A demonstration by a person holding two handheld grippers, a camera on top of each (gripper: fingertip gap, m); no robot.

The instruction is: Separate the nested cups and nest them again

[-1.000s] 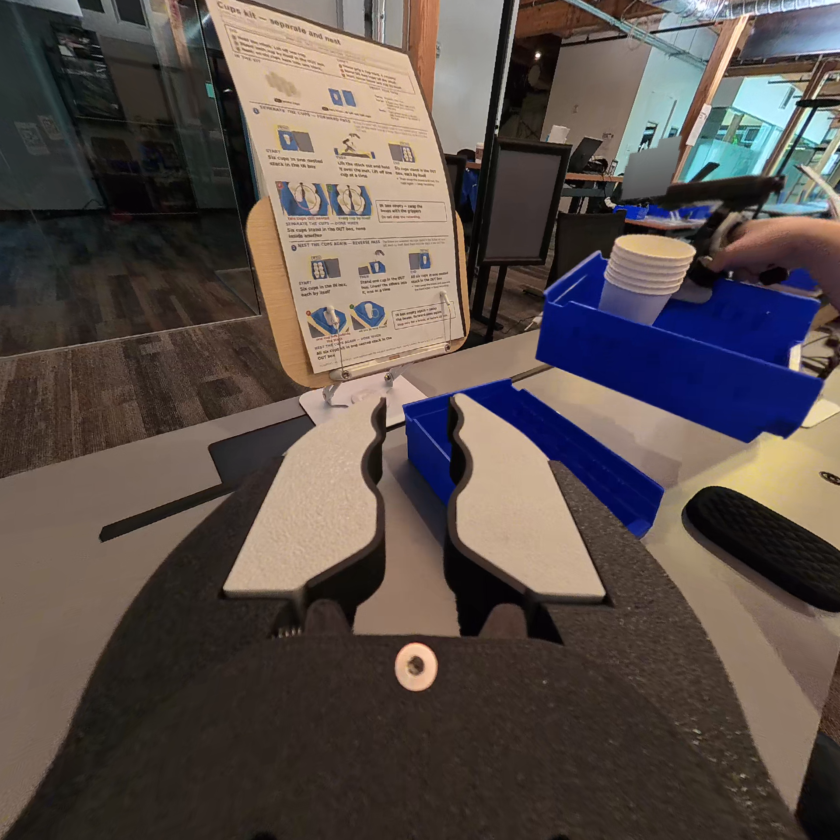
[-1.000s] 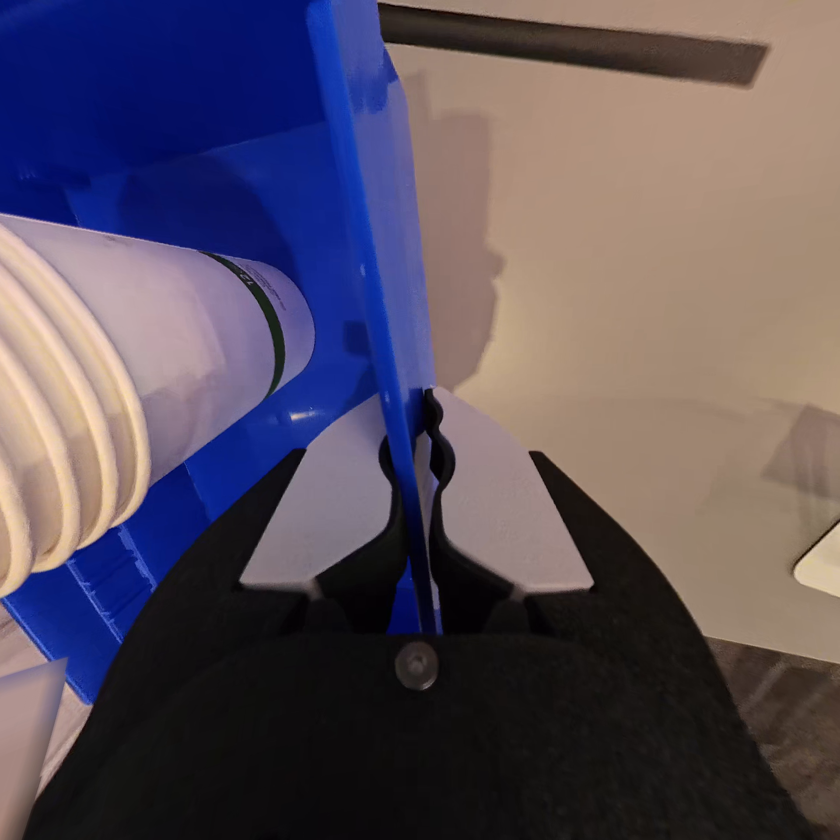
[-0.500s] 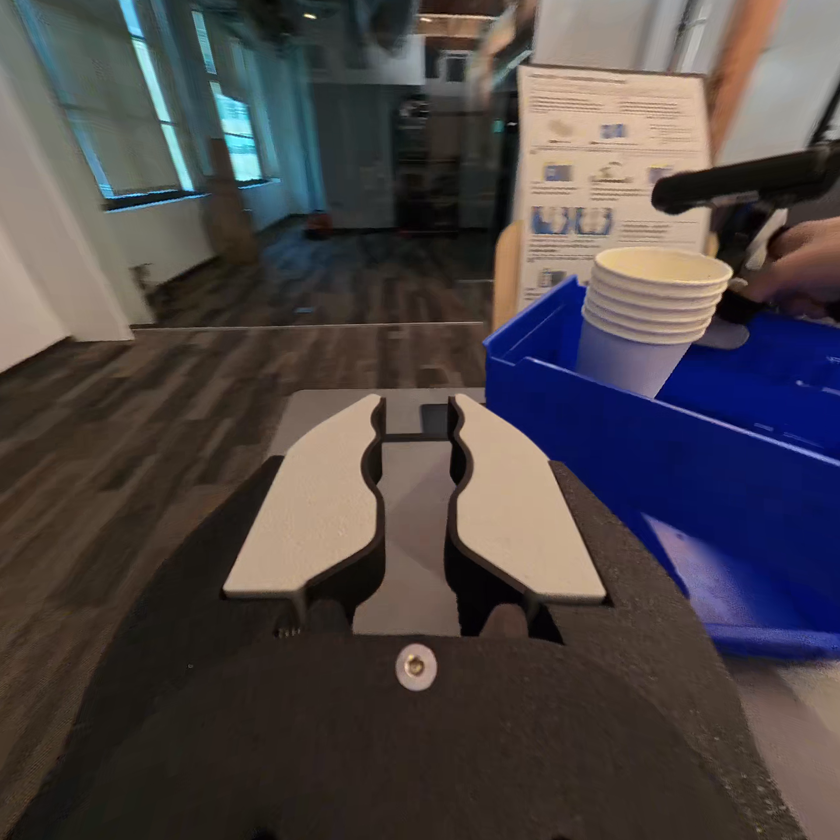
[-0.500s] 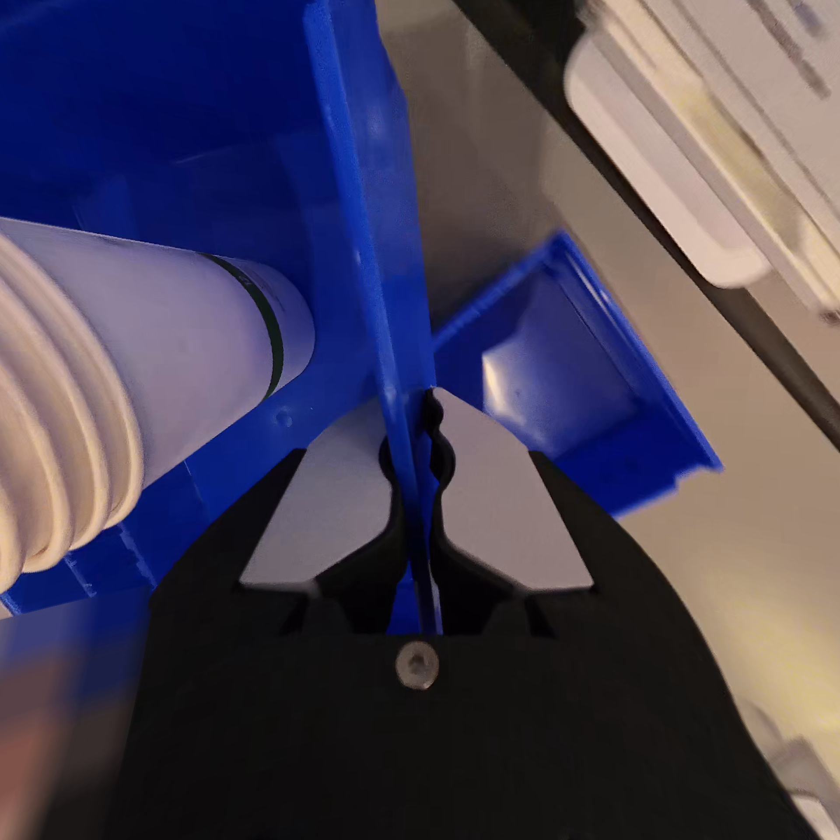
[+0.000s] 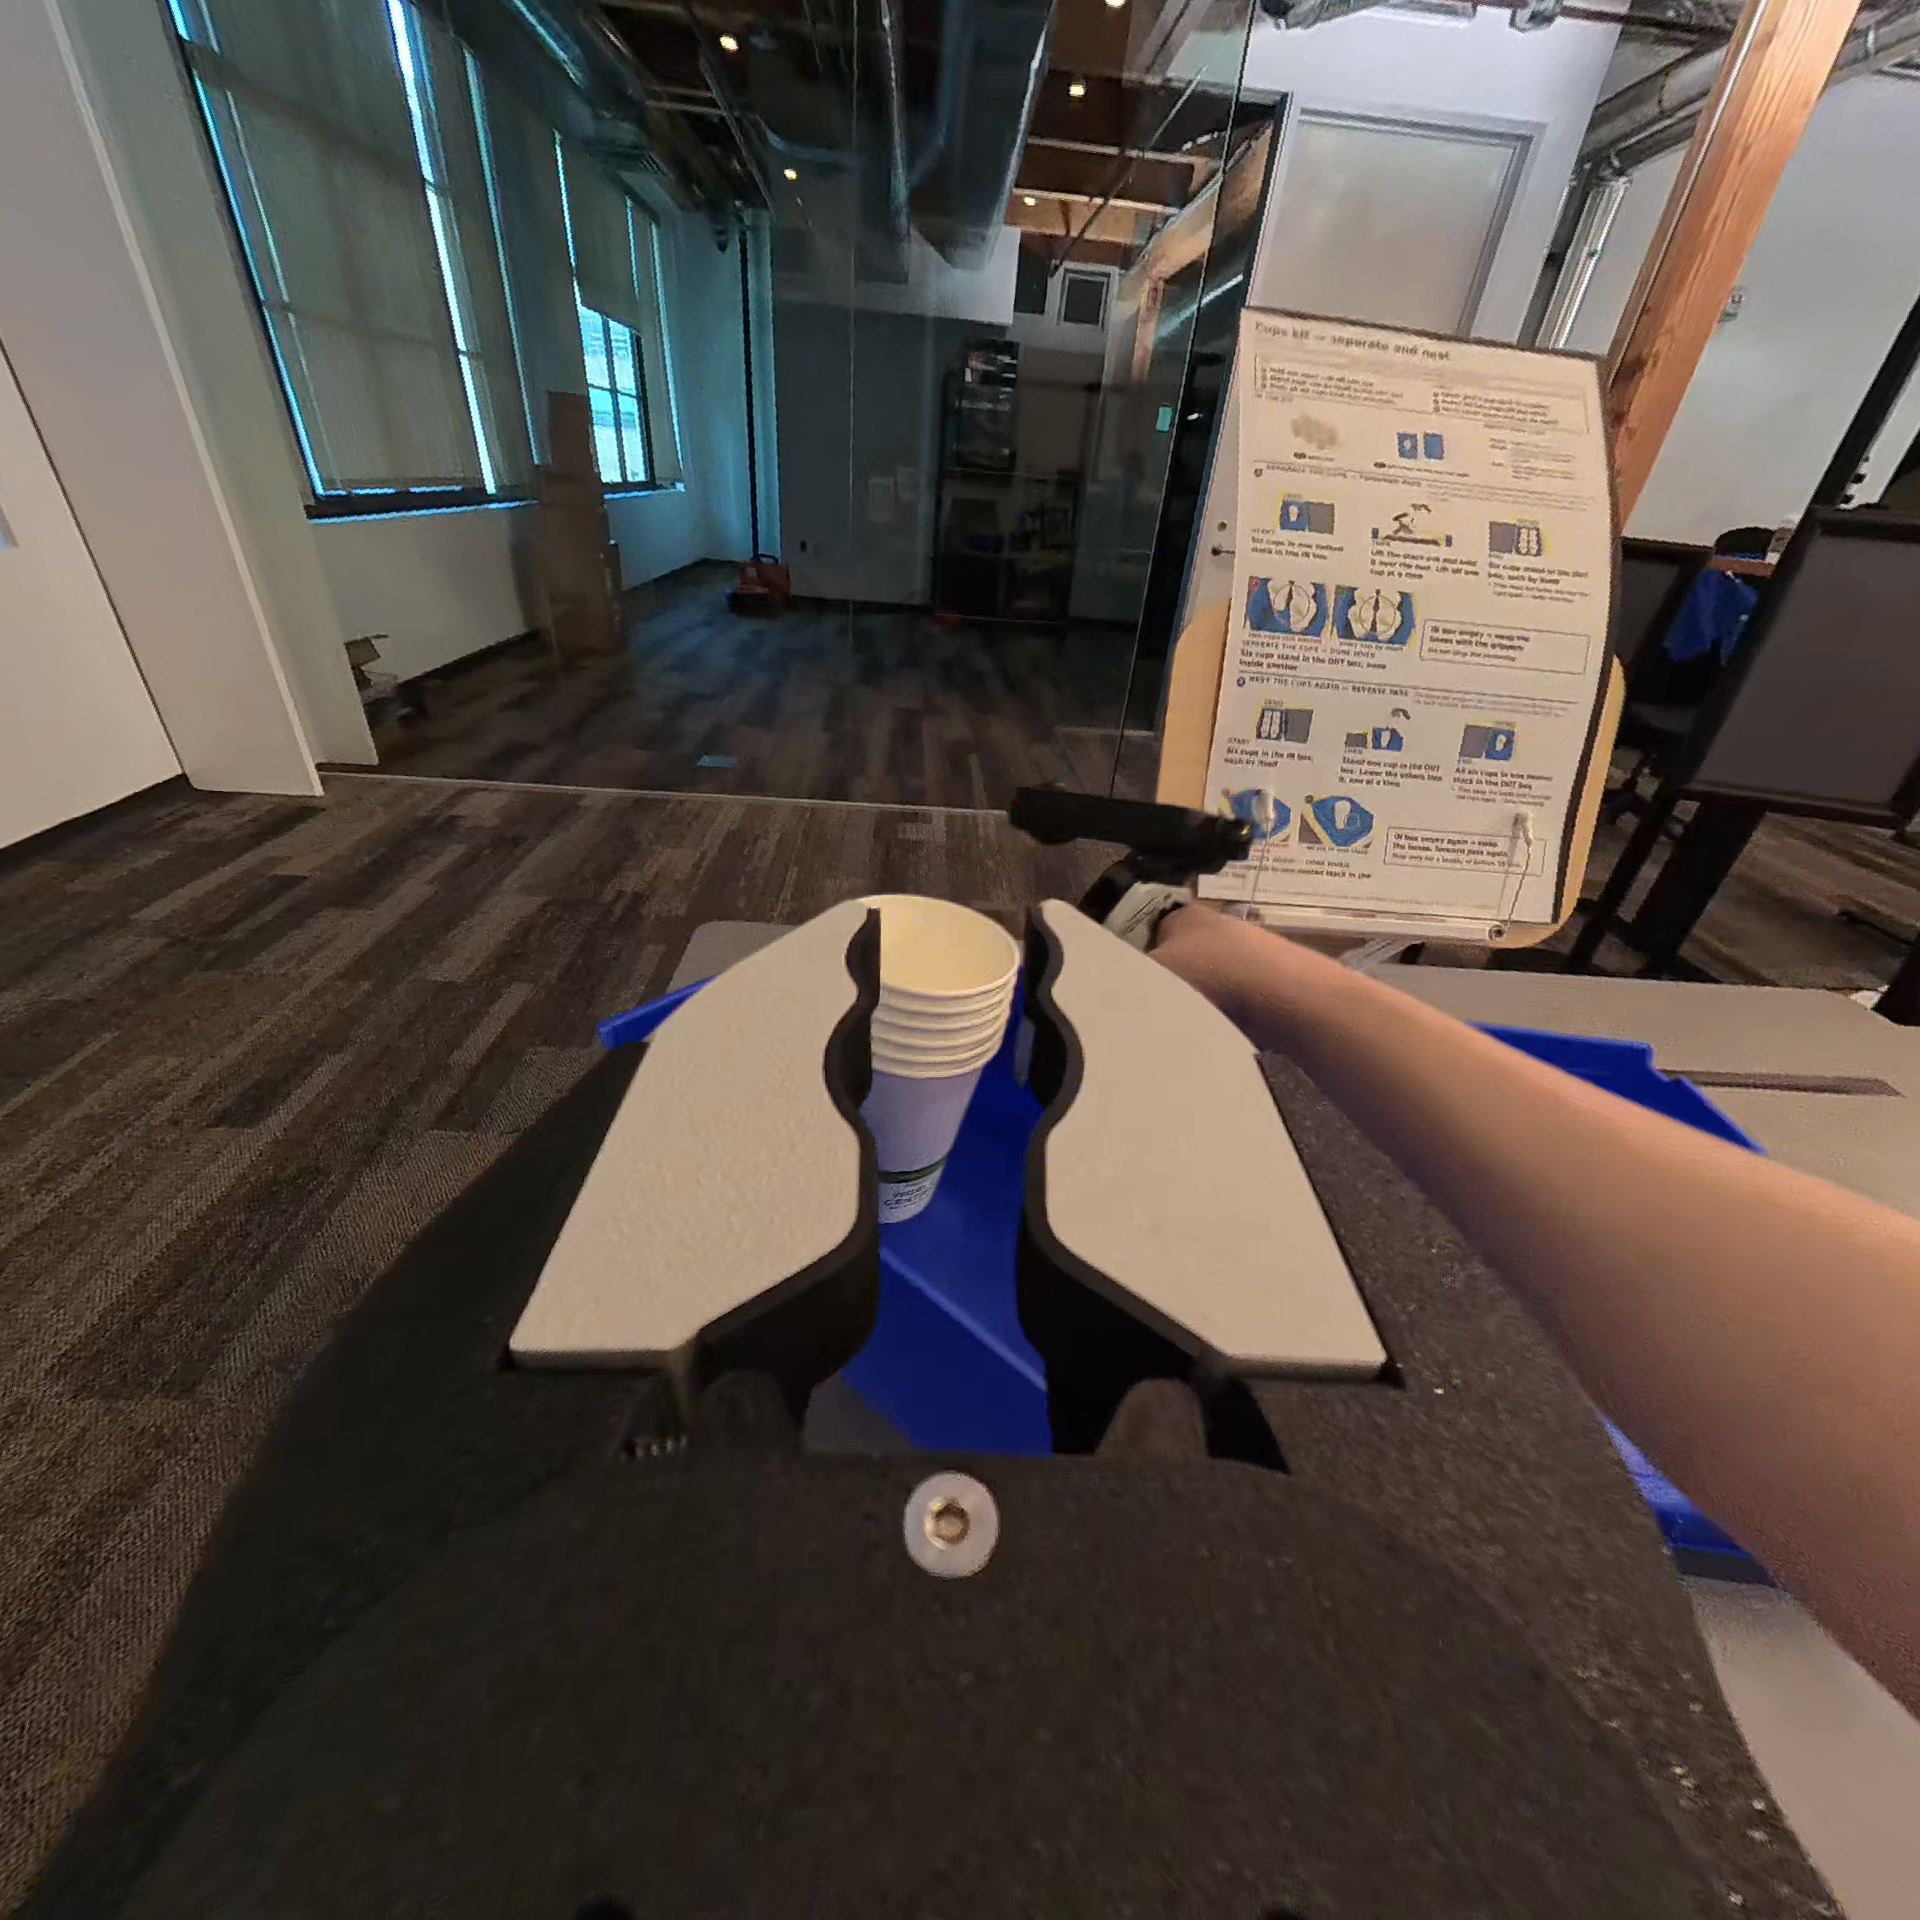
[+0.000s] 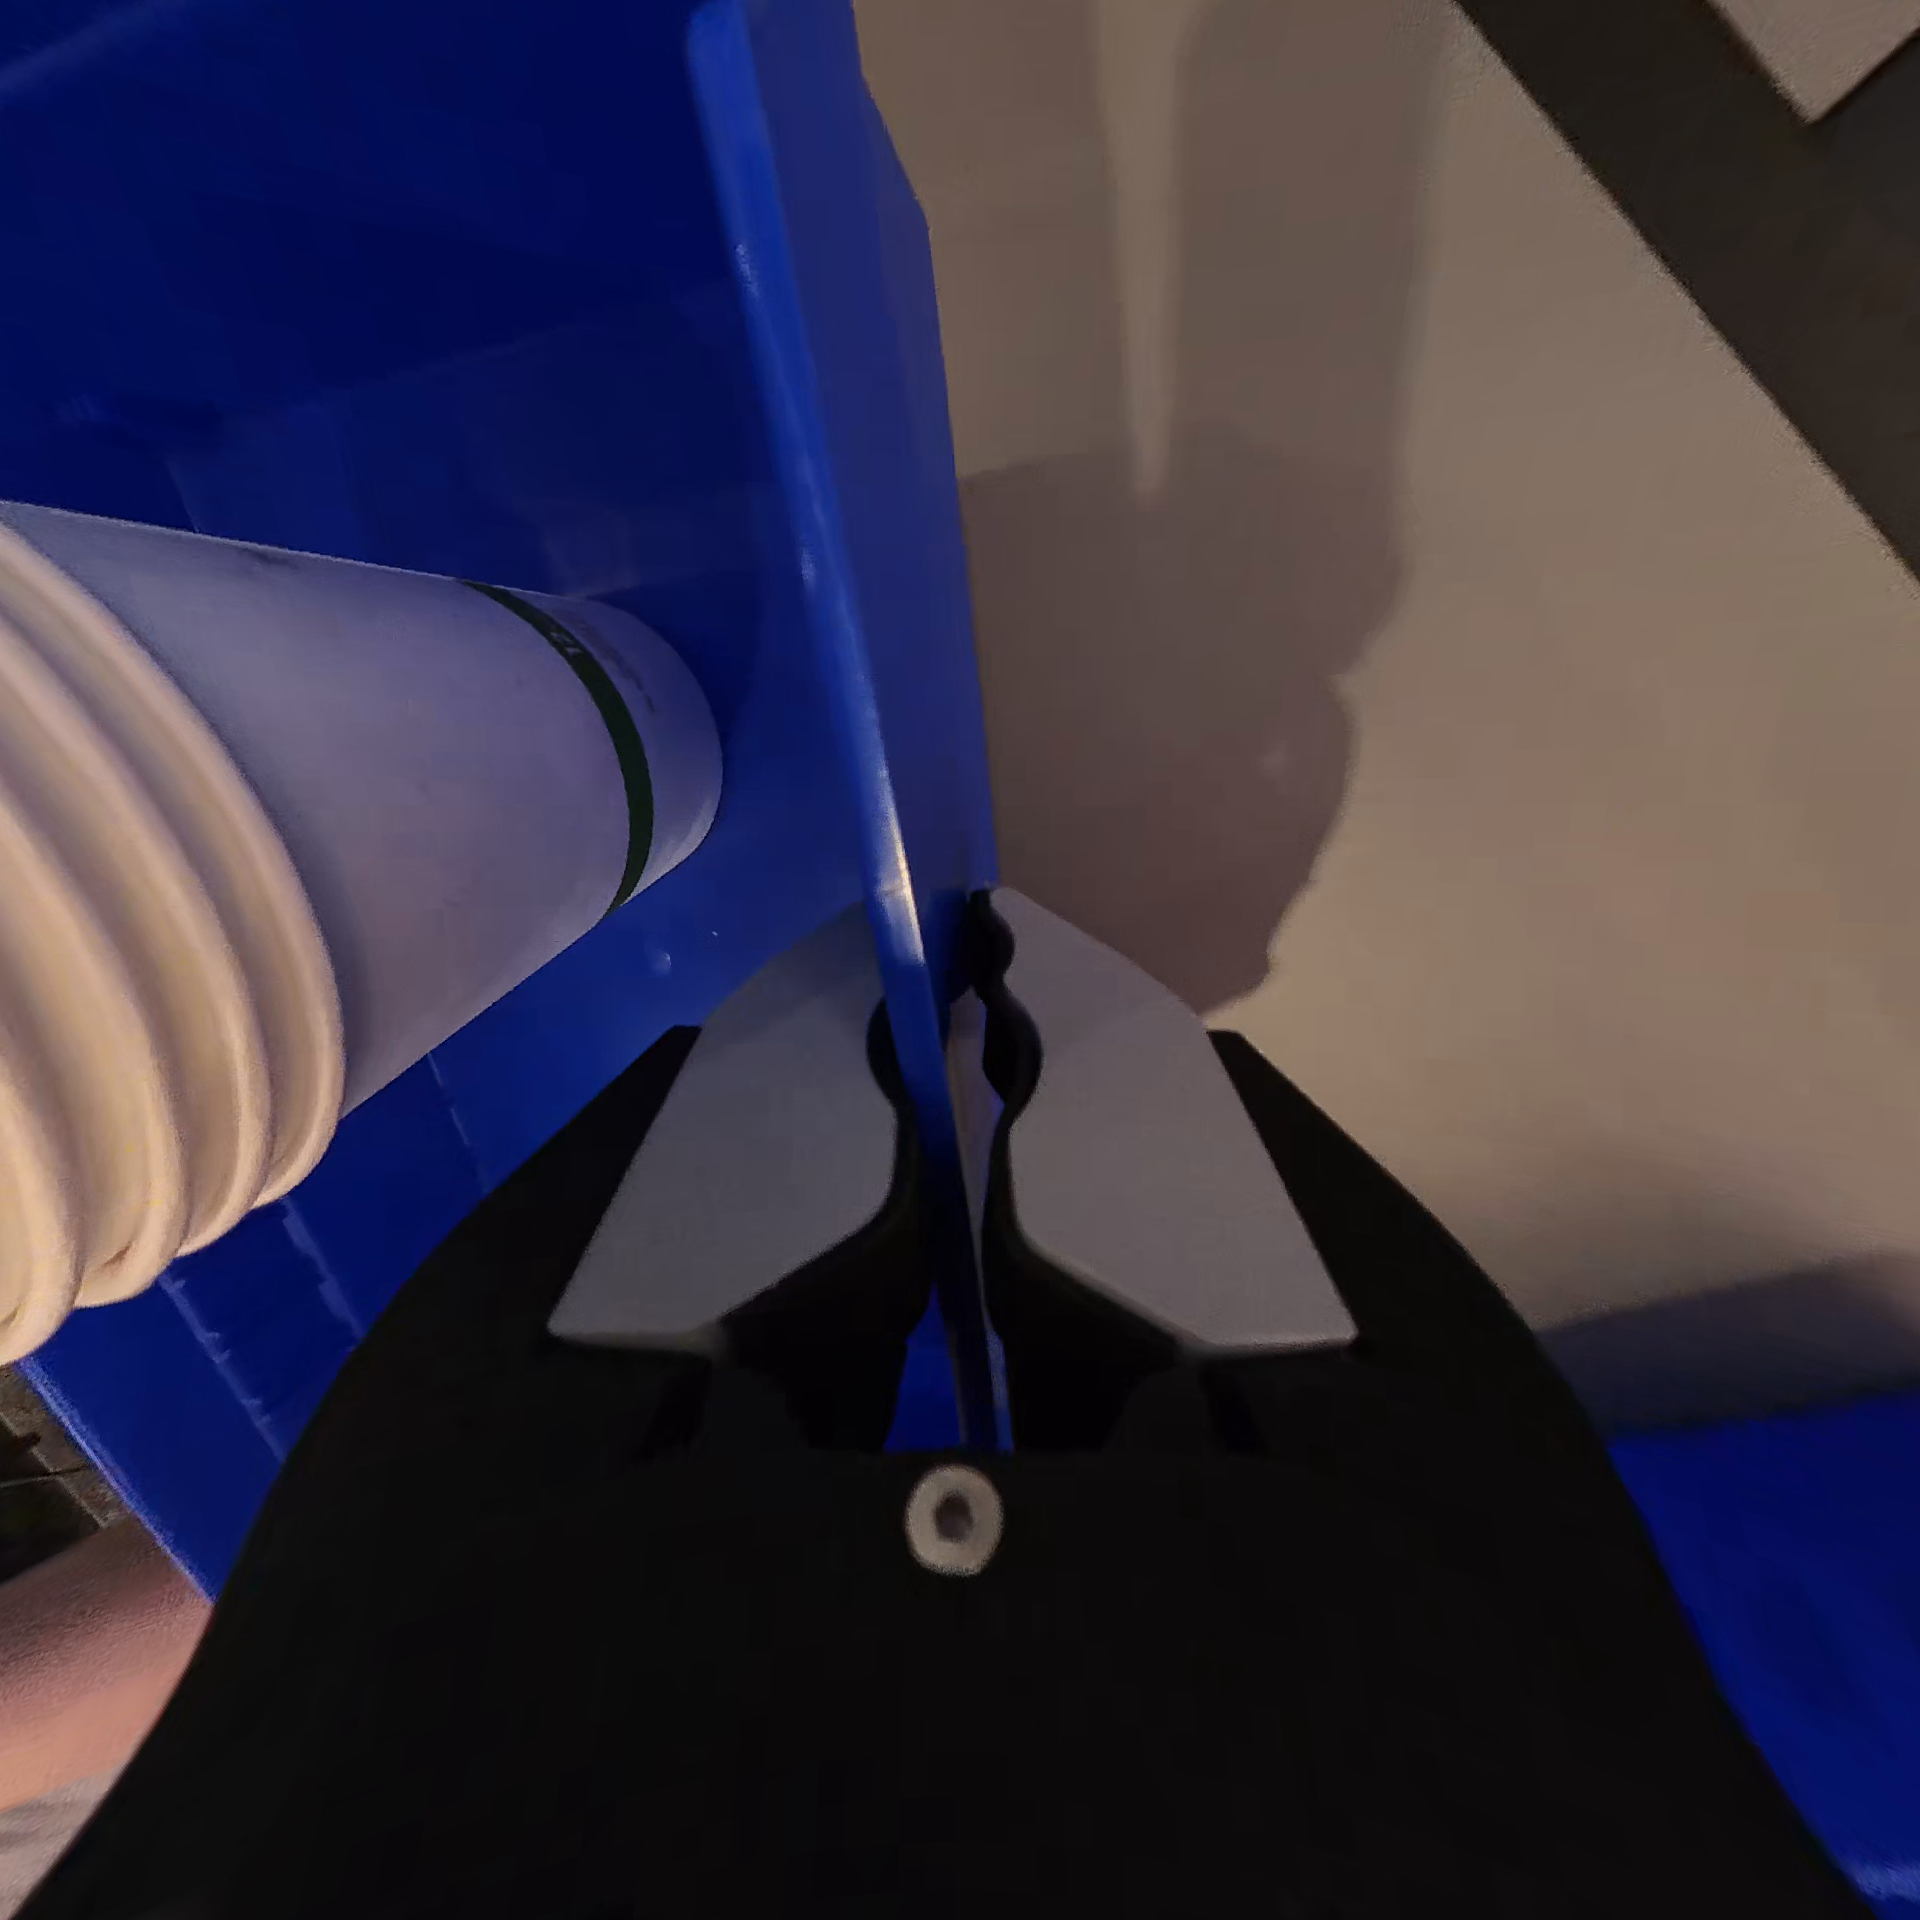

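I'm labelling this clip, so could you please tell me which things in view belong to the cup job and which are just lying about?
Part of the job:
- stack of nested cups
- blue bin holding the stack
- right claw, shut on the bin's wall
- left claw, open
- second blue bin

Just lying about:
- instruction sheet on its stand

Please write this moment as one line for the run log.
left gripper: open, facing cup stack | right gripper: shut on blue bin wall | cups: nested, in bin
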